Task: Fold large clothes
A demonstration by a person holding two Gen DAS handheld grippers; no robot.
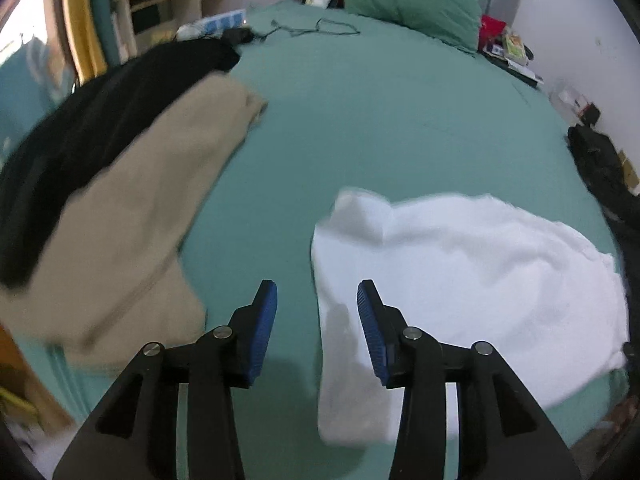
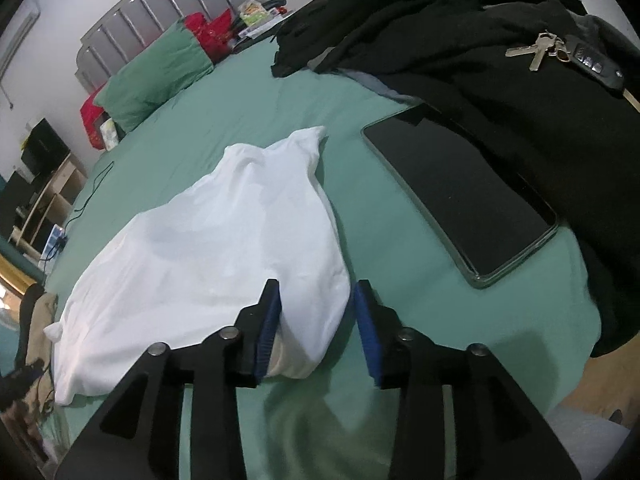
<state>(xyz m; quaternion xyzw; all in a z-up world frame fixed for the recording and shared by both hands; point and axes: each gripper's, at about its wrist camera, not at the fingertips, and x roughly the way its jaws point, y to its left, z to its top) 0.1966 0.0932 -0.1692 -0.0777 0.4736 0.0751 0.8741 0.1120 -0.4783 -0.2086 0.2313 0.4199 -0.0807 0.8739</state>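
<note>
1. Clothes to fold: a white garment (image 2: 208, 232) lies rumpled on the bed (image 1: 380, 128), near its front edge.
2. Bed sheet is green; a beige garment (image 1: 132, 208) and black clothes (image 1: 80, 128) lie to the left, a black pile (image 2: 500, 92) to the right.
3. Left tool (image 1: 317, 300) hangs wide open above the white garment's left edge, holding nothing.
4. Right tool (image 2: 316, 300) is wide open astride its right corner; better to close on the corner's layers together.
5. Phone (image 2: 460, 196) and keys (image 2: 536, 50) sit close by.
</note>
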